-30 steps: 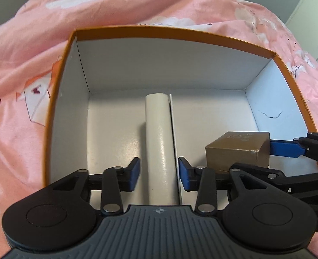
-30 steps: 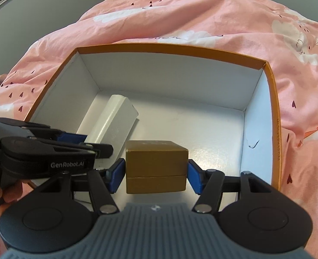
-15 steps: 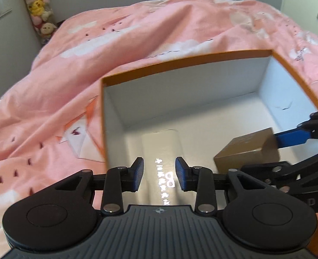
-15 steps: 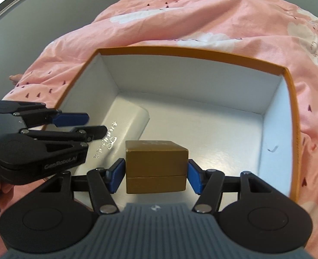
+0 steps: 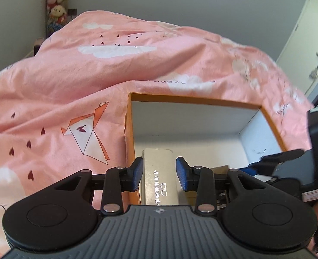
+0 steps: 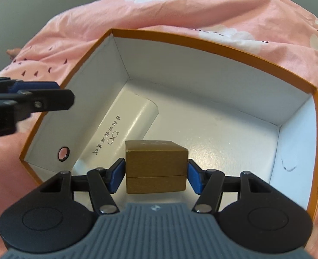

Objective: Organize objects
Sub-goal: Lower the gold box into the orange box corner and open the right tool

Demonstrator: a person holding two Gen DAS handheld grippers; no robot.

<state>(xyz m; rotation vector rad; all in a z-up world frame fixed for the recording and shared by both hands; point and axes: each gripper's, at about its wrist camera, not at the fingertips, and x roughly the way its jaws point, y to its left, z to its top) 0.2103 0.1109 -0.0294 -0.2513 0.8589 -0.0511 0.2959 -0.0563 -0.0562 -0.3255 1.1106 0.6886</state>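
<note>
A: Gold box [image 6: 156, 168] sat low inside the orange carton [image 6: 212, 47], between the blue pads of the right tongs [image 6: 156, 178]. Both pads pressed on its sides, so the right tongs were closed on it. I could not tell if its bottom touched the carton floor or hung just above.

B: And the white case [image 6: 124, 129]?

A: It lay flat on the carton floor, along the left wall, its printed side up. One corner of the gold box was just beside it, maybe touching; the picture did not settle this.

B: What did the left tongs [image 5: 160, 173] do?

A: They were open and held nothing. In the left view they stood above the near end of the white case [image 5: 159, 172], apart from it, over the carton's left wall [image 5: 133, 142].

B: So how should the step be done well?

A: In my judgement the step was to set the gold box down. It was better to lower it straight until the floor carried it, then to open the pads evenly, so the box would not tip. A small space from the white case would keep the two from pushing each other.

B: Any risk?

A: The carton stood on a soft pink bedcover [image 6: 202, 10], so a hard push down could tilt it. The left tongs were also near, so the right ones should leave upward, not sideways.
</note>
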